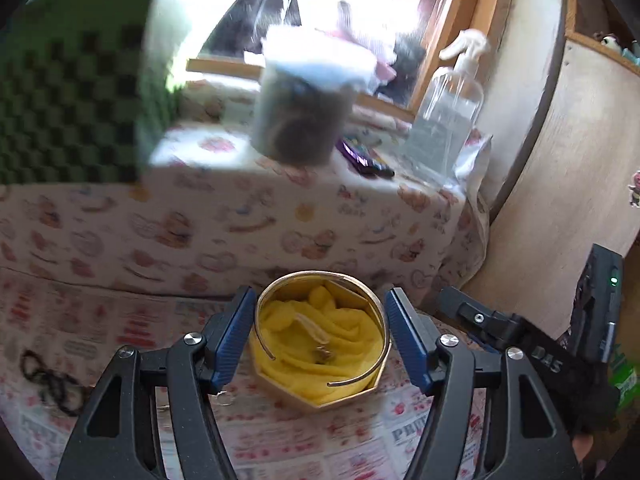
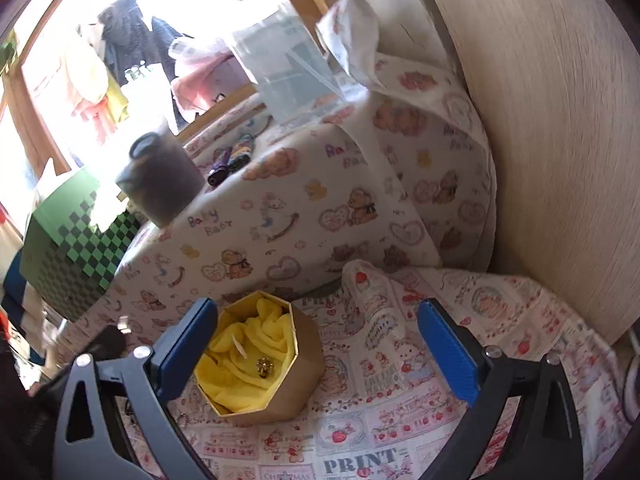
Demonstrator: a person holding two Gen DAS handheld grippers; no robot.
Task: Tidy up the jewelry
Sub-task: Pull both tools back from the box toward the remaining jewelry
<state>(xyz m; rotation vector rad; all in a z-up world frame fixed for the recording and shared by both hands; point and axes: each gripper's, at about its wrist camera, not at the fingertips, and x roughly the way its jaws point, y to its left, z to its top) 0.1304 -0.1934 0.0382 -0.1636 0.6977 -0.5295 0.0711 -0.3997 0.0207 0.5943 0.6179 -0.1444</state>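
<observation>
Left tool [image 1: 320, 334]: gripping thin gold wire bangle [image 1: 320, 304] above gold hexagonal box [image 1: 352, 394], yellow cloth lining.
Right tool [image 2: 316, 346]: open, empty.

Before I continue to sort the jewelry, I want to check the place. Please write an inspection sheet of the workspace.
Surface: printed cloth, lying flat.
Job's things: hexagonal box, open, lined with yellow cloth; small gold piece inside; gold bangle at the left gripper.
Clutter: black hair ties; dark jar, pump bottle and green checked box behind.
Grippers: left gripper appears to grip the bangle above the box; right gripper open wide, holding nothing.
Cables: nothing seen.
Surroundings: bear-print covered ledge; wooden panel to the right.
</observation>
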